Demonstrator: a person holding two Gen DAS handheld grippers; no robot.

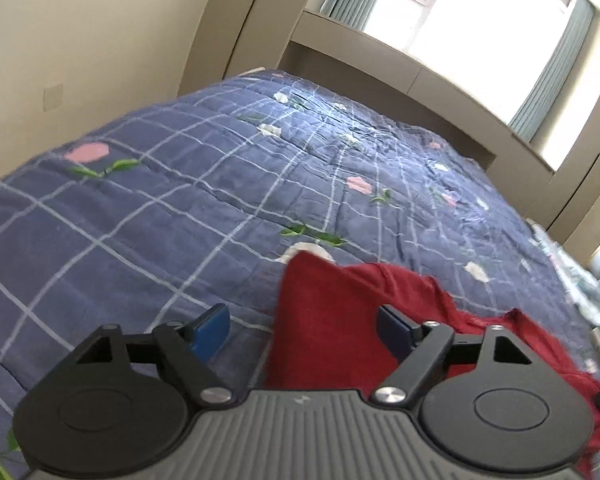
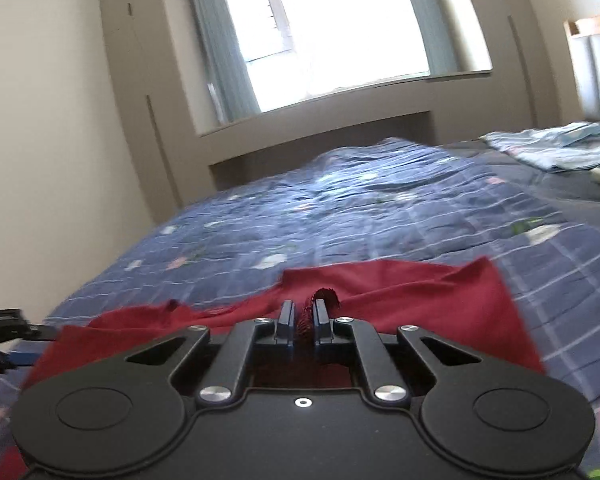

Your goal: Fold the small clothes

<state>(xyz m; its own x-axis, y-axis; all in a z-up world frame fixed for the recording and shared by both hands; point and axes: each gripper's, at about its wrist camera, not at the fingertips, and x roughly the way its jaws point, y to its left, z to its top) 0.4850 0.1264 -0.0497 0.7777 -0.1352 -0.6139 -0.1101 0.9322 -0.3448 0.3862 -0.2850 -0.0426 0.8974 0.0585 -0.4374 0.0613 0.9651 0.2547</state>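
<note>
At the bottom centre of the right wrist view, the right gripper (image 2: 303, 316) has its two blue-tipped fingers drawn together, clamped on a bunched ridge of the red garment (image 2: 420, 300), which pokes up between them. That garment spreads across the lower middle of the frame on the blue checked quilt (image 2: 340, 216), its far edge rumpled. In the left wrist view, the left gripper (image 1: 306, 334) stands with its fingers wide apart and nothing pinched; the left edge of the same red cloth lies between them in the lower right of the frame, one pad over bare quilt. The left gripper also shows at the lower left edge of the right wrist view. Farther off, a pale blue cloth (image 2: 548, 148) lies at the right, and a window (image 2: 340, 20) with curtains fills the top.
</note>
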